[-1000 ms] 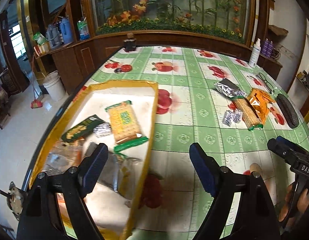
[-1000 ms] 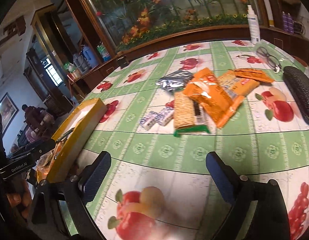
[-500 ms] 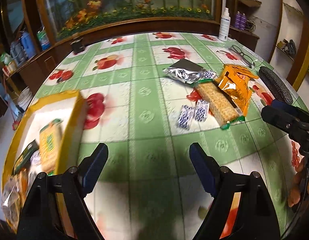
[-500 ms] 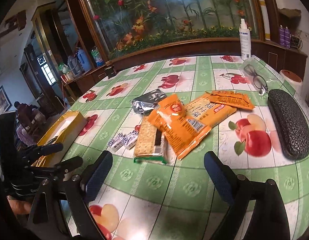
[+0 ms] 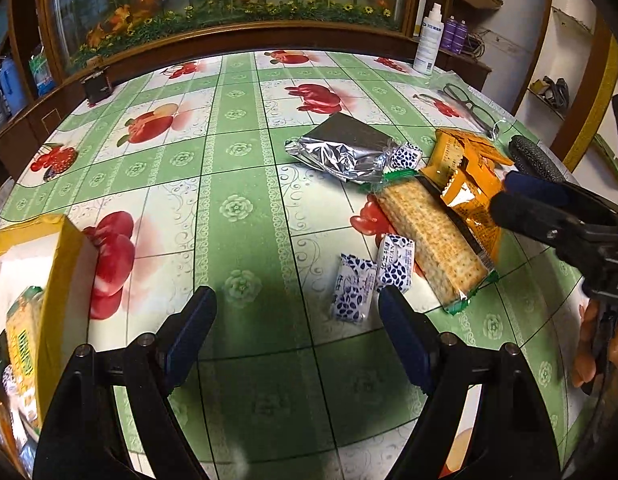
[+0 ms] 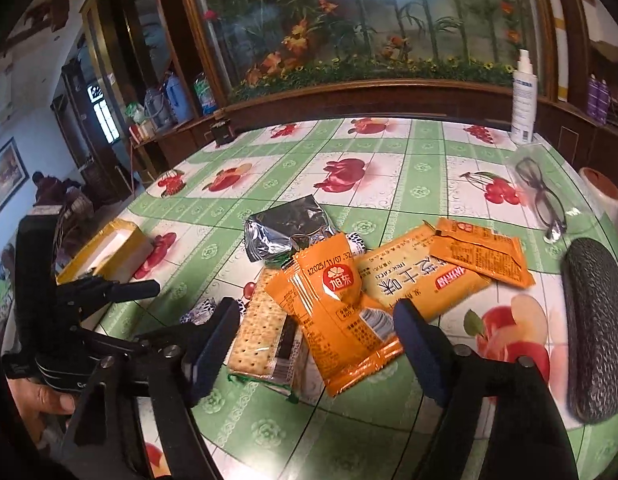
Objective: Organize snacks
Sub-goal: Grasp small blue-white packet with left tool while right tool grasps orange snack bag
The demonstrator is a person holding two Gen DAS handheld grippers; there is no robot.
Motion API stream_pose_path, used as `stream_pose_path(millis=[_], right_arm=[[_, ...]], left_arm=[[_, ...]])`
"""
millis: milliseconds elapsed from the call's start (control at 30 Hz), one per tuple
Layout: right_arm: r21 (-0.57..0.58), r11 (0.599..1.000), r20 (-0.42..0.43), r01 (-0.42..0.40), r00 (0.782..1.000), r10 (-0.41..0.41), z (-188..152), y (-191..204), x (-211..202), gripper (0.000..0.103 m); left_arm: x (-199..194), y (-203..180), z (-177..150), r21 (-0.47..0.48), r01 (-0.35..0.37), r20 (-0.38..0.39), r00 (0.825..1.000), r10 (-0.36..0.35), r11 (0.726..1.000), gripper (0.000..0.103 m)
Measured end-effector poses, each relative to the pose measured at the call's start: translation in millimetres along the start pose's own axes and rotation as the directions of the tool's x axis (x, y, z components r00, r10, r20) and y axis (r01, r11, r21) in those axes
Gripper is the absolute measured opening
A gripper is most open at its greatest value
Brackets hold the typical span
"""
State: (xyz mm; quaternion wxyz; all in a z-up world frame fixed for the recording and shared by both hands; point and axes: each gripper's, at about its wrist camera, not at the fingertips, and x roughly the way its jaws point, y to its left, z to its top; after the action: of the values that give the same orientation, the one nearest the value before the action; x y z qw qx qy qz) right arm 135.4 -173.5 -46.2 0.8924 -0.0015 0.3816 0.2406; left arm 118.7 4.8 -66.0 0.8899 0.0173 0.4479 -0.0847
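both grippers swung from yellow box (image 5: 65, 264) toward snack pile; left gripper (image 5: 297, 320) agape, tilted down; right gripper (image 6: 317, 320) closing, orange packet (image 6: 337, 308) between, untouched.

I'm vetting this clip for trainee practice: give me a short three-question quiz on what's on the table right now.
1. True or false: the silver foil bag lies inside the yellow box.
2. Which sits on top of the cracker pack? A) eyeglasses B) orange snack packet C) spray bottle
3. Fill in: the small blue-and-white candies lie just ahead of the ____ gripper.

Key: 1 false, it lies on the tablecloth. 2 B. 3 left.
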Motion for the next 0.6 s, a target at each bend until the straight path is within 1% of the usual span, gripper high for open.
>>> stream_pose_path(millis=[33, 67, 133, 167, 200, 233, 267, 300, 333, 367, 400, 467, 500, 600], right_arm=[[-0.014, 1.0, -0.01, 0.006, 1.0, -0.006, 0, 1, 4, 0.071], [-0.032, 0.999, -0.022, 0.019, 1.0, -0.02, 0, 2, 10, 0.07], [-0.044, 0.999, -0.037, 0.029, 0.999, -0.031, -1, 2, 17, 0.066], [-0.041, 0.999, -0.04, 0.026, 0.999, -0.028, -1, 1, 18, 0.063], [-0.034, 0.999, -0.044, 0.019, 0.999, -0.02, -2, 0, 20, 0.055], [-0.025, 1.0, -0.048, 0.013, 0.999, -0.014, -3, -2, 22, 0.05], [-0.022, 1.0, -0.051, 0.01, 0.999, -0.011, -4, -2, 23, 0.049], [-0.016, 1.0, -0.054, 0.007, 0.999, -0.008, -5, -3, 24, 0.048], [-0.013, 1.0, -0.054, 0.002, 0.999, -0.003, -5, -3, 24, 0.048], [-0.011, 1.0, -0.054, -0.001, 0.999, 0.001, -5, -3, 24, 0.047], [-0.009, 1.0, -0.056, -0.003, 0.998, 0.002, -5, -3, 24, 0.047], [-0.001, 1.0, -0.058, -0.009, 0.998, 0.009, -5, -4, 24, 0.046], [0.005, 1.0, -0.059, -0.012, 0.998, 0.012, -6, -4, 24, 0.044], [0.027, 1.0, -0.06, -0.015, 0.998, 0.016, -7, -7, 22, 0.042]], left_arm=[[2, 0, 1, 0.007, 0.005, -0.003, 1.0, -0.005, 1.0, 0.083], [4, -1, 1, 0.016, 0.006, -0.006, 1.0, -0.006, 1.0, 0.083], [8, -3, 2, 0.039, -0.01, -0.01, 1.0, 0.011, 0.999, 0.082], [9, -5, 2, 0.05, -0.017, -0.01, 1.0, 0.018, 0.999, 0.077], [8, -6, 2, 0.06, -0.018, -0.006, 1.0, 0.018, 0.998, 0.067], [8, -7, 3, 0.067, -0.013, -0.001, 1.0, 0.013, 0.998, 0.063], [8, -8, 4, 0.069, -0.005, 0.002, 1.0, 0.005, 0.998, 0.054], [7, -8, 5, 0.071, -0.001, 0.005, 1.0, 0.0, 0.997, 0.043], [7, -9, 5, 0.072, 0.002, 0.009, 1.0, -0.002, 0.997, 0.035], [7, -10, 6, 0.074, 0.005, 0.01, 1.0, -0.006, 0.997, 0.02], [7, -10, 7, 0.078, 0.007, 0.009, 1.0, -0.007, 0.997, 0.016], [6, -11, 6, 0.083, 0.01, 0.009, 1.0, -0.011, 0.996, 0.016], [5, -11, 5, 0.081, 0.013, 0.011, 1.0, -0.013, 0.997, 0.016], [0, -6, 0, 0.048, 0.037, 0.008, 0.999, -0.037, 0.998, 0.016]])
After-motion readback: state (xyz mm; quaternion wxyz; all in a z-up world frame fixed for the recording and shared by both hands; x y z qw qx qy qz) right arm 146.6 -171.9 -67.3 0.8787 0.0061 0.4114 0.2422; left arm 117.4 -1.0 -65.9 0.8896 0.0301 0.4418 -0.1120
